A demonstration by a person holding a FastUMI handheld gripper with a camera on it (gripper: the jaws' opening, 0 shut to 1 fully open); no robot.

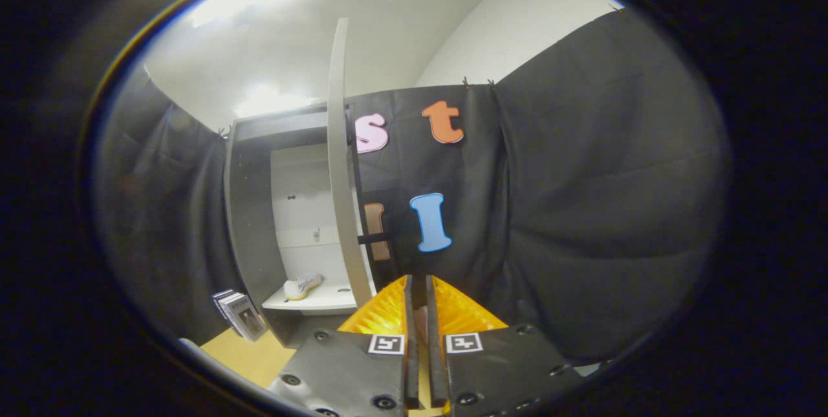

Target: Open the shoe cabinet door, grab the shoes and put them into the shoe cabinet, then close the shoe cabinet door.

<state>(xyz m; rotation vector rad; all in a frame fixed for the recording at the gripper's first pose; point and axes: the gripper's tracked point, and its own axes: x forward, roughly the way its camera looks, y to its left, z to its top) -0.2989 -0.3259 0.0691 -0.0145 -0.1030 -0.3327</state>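
Against the booth wall, well left of the fingers, a small stack of booklets [238, 313] is propped on the tan floor [242, 352], beside the cabinet's foot. Next to it the shoe cabinet [249, 210] is seen standing open, and a pale shoe [302, 286] is already laid on its lower shelf [310, 301], toe turned outward. The door [339, 165] is swung out edge-on toward the camera, which leaves the opening free for loading. Just right of the door's lower edge the gripper [418, 294] is held with its fingers drawn almost together, only a thin slit left between them and nothing grasped. Placement is judged done; the gripper seems set beside the door so that it can be pushed closed.
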